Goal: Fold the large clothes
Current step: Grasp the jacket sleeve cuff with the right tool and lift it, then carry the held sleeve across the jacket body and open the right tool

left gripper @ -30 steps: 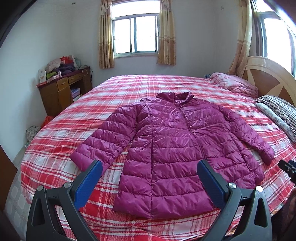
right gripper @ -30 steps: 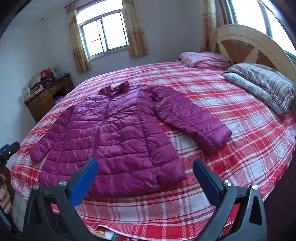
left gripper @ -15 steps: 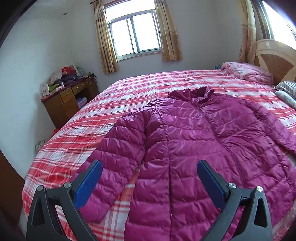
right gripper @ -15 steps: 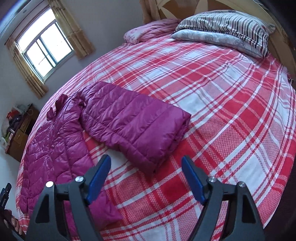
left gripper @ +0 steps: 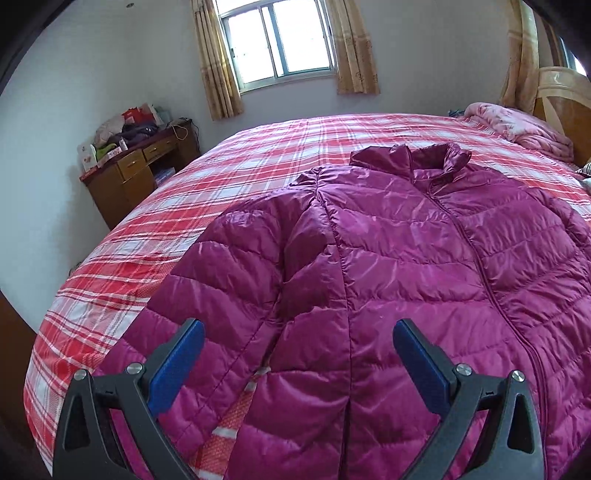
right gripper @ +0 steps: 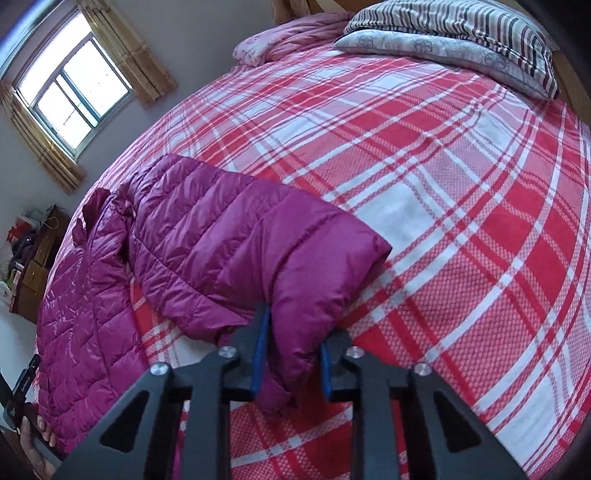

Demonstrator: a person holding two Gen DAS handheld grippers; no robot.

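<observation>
Right now the right tool (right gripper: 290, 354) is clenched on the cuff end of the jacket's sleeve (right gripper: 258, 251), blue pads pinching the fabric from both sides. Left tool (left gripper: 295, 363) is released, jaws wide apart, hovering over the jacket's other sleeve and side panel, gripping nothing. Magenta puffer jacket (left gripper: 406, 266) lies front-up, zipped, spread on the bed (left gripper: 258, 162) over the red-white plaid cover, collar pointing toward the window (left gripper: 280, 40). Farther back: pink folded blanket (left gripper: 517, 125) by the headboard, striped pillows (right gripper: 461, 33) near the bed's head, wooden dresser (left gripper: 136, 177) with clutter against the wall, curtains either side of the window.
</observation>
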